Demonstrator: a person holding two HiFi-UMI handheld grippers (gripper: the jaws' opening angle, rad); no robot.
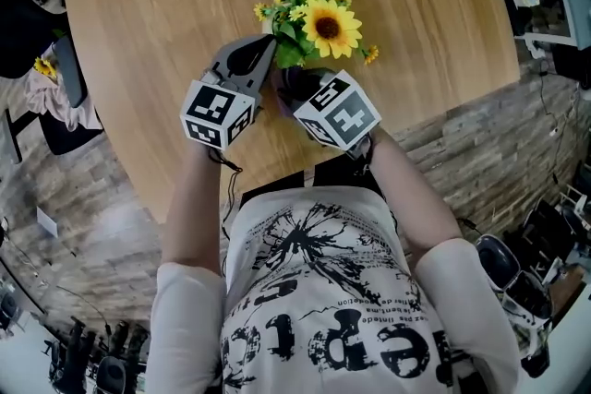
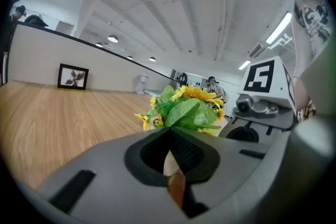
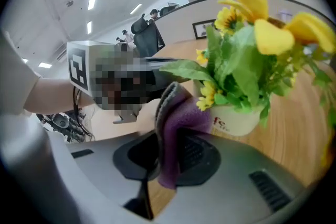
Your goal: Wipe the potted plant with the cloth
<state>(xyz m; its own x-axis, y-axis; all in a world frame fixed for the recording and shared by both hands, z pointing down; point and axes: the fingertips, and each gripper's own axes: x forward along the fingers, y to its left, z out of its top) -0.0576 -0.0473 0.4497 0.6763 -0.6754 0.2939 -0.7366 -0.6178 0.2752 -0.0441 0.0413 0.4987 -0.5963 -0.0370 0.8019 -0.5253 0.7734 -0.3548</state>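
Observation:
The potted plant [image 1: 323,25], a sunflower and small yellow blooms in a white pot [image 3: 236,120], stands on the round wooden table [image 1: 166,14]. My left gripper [image 1: 271,46] reaches into the foliage from the left. Its jaws [image 2: 170,131] are shut, and a broad green leaf [image 2: 191,113] spreads straight from their tip. In the right gripper view that leaf [image 3: 184,70] stretches sideways toward the left gripper. My right gripper [image 3: 167,134] is shut on a purple cloth [image 3: 178,118], whose fold stands up just in front of the pot. In the head view the right gripper [image 1: 291,80] sits close below the plant.
The table's near edge [image 1: 277,180] runs just under both grippers, with stone-patterned floor [image 1: 83,226] below. A framed picture [image 2: 72,77] stands at the table's far side. Chairs and people show in the background [image 3: 144,26]. Dark equipment lies on the floor [image 1: 545,235].

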